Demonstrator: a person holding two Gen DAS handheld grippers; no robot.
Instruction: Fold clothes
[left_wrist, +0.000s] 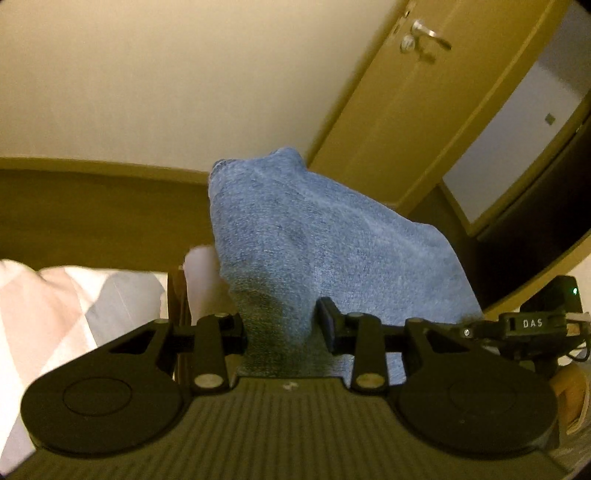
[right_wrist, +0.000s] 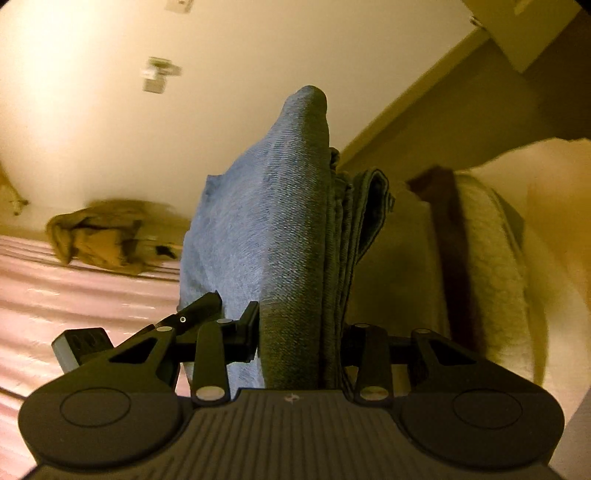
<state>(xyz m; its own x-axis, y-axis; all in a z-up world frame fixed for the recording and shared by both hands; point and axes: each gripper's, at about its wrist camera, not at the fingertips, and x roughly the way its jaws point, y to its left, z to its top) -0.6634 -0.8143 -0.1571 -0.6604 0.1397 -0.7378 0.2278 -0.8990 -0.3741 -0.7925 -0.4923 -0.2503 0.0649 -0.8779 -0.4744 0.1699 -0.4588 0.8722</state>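
Left gripper (left_wrist: 282, 328) up close, and its two black jaws are pinched in on a bunch of blue denim (left_wrist: 295, 236), the cloth squeezed between them and rising out ahead of the fingers like a little hill. Over on the other side, the right gripper (right_wrist: 301, 334) is clamped the same way on the denim (right_wrist: 266, 229), here seen edge-on, with several folded layers and a stitched seam stacked along its right side. Both hold the garment up off whatever lies below, and the cloth fills the middle of each view.

Just beyond the left jaws, to the left, a pillow (left_wrist: 74, 302) in pale pink, white and grey patches lies low, with a dark wooden headboard (left_wrist: 92, 206) behind it. In the right wrist view the other gripper's black body (right_wrist: 85, 343) pokes in at the lower left, touching the cloth's edge. Past that, a pink striped bedspread (right_wrist: 74, 288) stretches away, and a crumpled tan garment (right_wrist: 107, 236) sits on it near the wall.

Farther off, a cream wall (left_wrist: 166, 81) backs everything, and a wooden door (left_wrist: 424, 92) with a metal handle (left_wrist: 430, 33) stands at the upper right.
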